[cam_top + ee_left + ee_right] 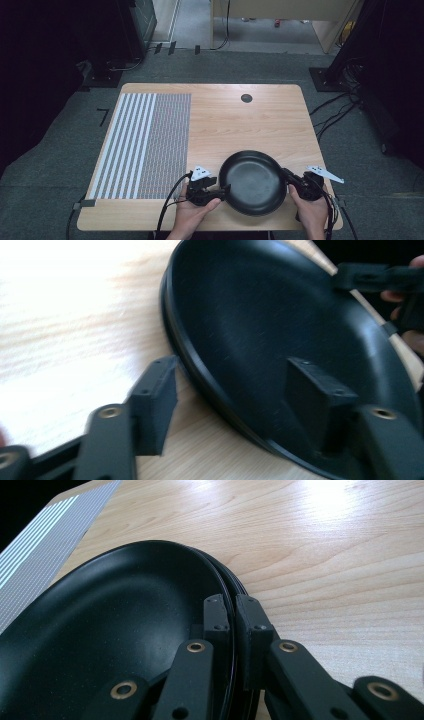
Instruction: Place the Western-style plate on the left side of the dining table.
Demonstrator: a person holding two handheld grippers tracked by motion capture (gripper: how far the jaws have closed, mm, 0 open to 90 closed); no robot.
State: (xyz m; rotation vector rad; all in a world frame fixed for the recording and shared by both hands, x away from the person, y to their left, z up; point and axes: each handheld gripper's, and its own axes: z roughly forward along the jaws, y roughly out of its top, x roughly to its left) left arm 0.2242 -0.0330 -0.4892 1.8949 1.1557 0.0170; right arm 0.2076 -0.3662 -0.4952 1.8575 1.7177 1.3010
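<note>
I see the black pan (pixel 253 183) at the table's (pixel 250 120) near edge, between my hands. My right gripper (pixel 232 611) is clamped on its right rim; my left gripper (pixel 235 405) straddles the left rim, jaws apart

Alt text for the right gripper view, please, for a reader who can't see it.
The right gripper has its two black jaws shut on the near rim of a black plate, one jaw inside the rim and one outside. The plate rests on a light wooden table; a grey striped mat lies at the upper left.
</note>
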